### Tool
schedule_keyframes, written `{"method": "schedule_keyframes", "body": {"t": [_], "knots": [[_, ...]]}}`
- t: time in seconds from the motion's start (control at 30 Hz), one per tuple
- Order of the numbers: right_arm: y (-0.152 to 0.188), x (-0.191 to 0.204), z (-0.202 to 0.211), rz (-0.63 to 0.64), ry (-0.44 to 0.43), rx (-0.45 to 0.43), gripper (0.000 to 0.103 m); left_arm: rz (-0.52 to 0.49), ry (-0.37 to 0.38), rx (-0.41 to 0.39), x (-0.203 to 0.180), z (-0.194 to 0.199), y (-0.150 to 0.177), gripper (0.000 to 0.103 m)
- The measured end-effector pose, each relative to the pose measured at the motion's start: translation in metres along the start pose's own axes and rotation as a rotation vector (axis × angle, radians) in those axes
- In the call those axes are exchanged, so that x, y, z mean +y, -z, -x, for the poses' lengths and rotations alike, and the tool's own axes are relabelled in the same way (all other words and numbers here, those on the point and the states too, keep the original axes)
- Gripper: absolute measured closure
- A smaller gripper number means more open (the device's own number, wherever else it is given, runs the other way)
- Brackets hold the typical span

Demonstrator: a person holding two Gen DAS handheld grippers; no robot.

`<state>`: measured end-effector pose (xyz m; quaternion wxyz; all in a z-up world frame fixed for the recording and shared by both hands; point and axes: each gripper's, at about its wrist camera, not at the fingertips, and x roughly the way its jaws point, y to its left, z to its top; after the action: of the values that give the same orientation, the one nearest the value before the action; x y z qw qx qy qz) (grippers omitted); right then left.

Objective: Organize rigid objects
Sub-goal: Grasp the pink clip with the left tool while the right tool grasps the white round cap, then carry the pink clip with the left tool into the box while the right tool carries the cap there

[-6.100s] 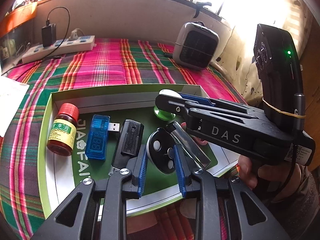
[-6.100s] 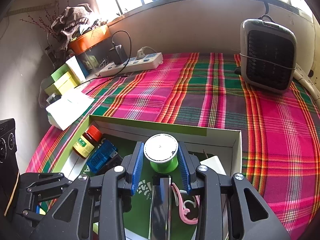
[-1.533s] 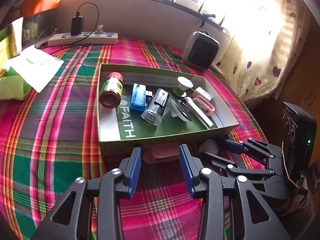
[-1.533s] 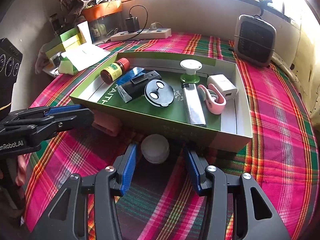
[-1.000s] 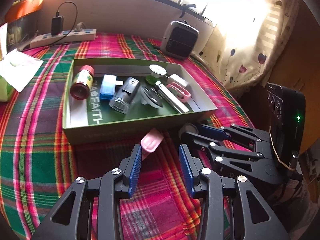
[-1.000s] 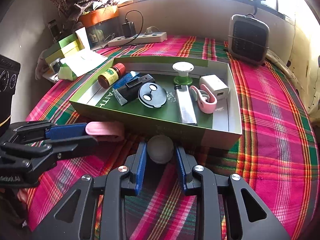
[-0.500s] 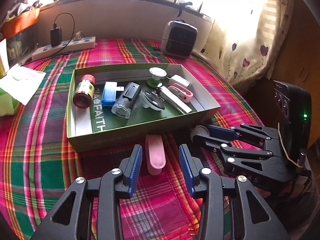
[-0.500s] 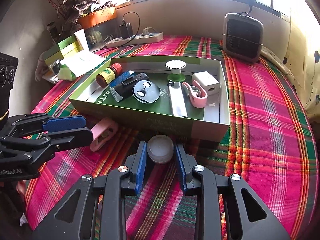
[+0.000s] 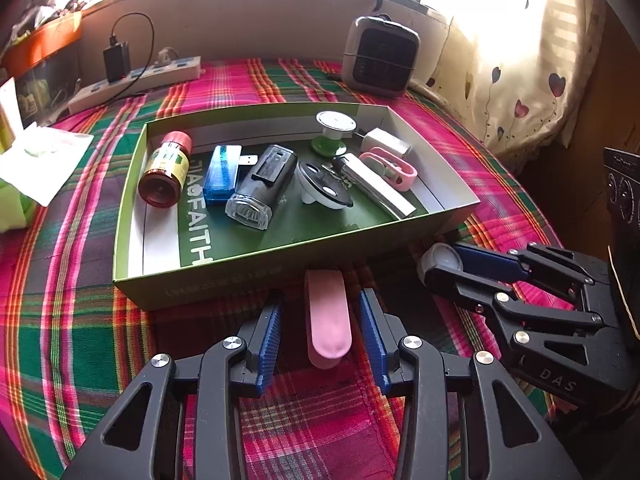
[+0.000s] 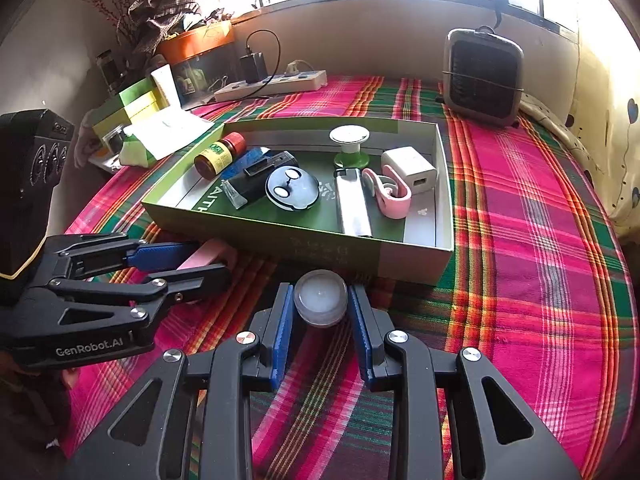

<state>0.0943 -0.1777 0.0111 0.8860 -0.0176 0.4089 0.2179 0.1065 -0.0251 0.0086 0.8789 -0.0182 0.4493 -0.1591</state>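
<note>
A green box (image 9: 256, 268) on the plaid cloth holds a red-capped bottle (image 9: 165, 168), a blue USB meter (image 9: 222, 172), a black device (image 9: 260, 184), a round black-and-white piece (image 9: 322, 188), a silver bar (image 9: 374, 184), a green-and-white spool (image 9: 334, 132), a pink clip (image 9: 390, 164) and a white charger (image 9: 384, 142). My left gripper (image 9: 320, 316) is open around a pink oblong case (image 9: 326, 316) lying on the cloth before the box. My right gripper (image 10: 320, 308) is shut on a small round white jar (image 10: 320, 303), also in the left wrist view (image 9: 442, 260).
A grey heater (image 9: 380, 56) stands at the back right, a power strip (image 9: 136, 82) with a plugged charger at the back left. White paper (image 9: 36, 160) and green boxes (image 10: 132, 108) lie to the left. A curtain (image 9: 532, 80) hangs at the right.
My left gripper has moved forward so the pink case lies between its open fingers. My right gripper stays closed on the white jar, close to the box front.
</note>
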Motion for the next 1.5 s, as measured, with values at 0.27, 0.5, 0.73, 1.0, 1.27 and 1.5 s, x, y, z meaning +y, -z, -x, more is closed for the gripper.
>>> {"method": "schedule_keyframes", "body": {"t": [0.27,0.5,0.73,1.0,1.27,1.5], "knots": [[0.0003,-0.0006,0.002,-0.003,-0.012,-0.011,0.074,-0.004,-0.038,-0.013,-0.0041,-0.0031,-0.0015,0.068],[0.0012,-0.0025,0.0029,-0.012,-0.025,-0.011,0.074,0.001,-0.062,-0.016,-0.003,-0.0029,-0.001,0.078],[0.0006,-0.0027,0.003,-0.014,-0.028,-0.013,0.074,0.001,-0.059,-0.018,-0.0032,-0.0025,0.0005,0.086],[0.0009,-0.0028,0.0028,-0.014,-0.028,-0.013,0.074,0.001,-0.06,-0.024,-0.0035,-0.0018,0.0014,0.086],[0.0014,-0.003,0.002,-0.013,-0.029,-0.007,0.074,0.003,-0.058,-0.024,-0.004,-0.0005,0.0019,0.086],[0.002,-0.001,0.0014,-0.008,-0.028,-0.006,0.074,0.005,-0.056,-0.038,-0.0027,0.0037,0.0023,0.086]]}}
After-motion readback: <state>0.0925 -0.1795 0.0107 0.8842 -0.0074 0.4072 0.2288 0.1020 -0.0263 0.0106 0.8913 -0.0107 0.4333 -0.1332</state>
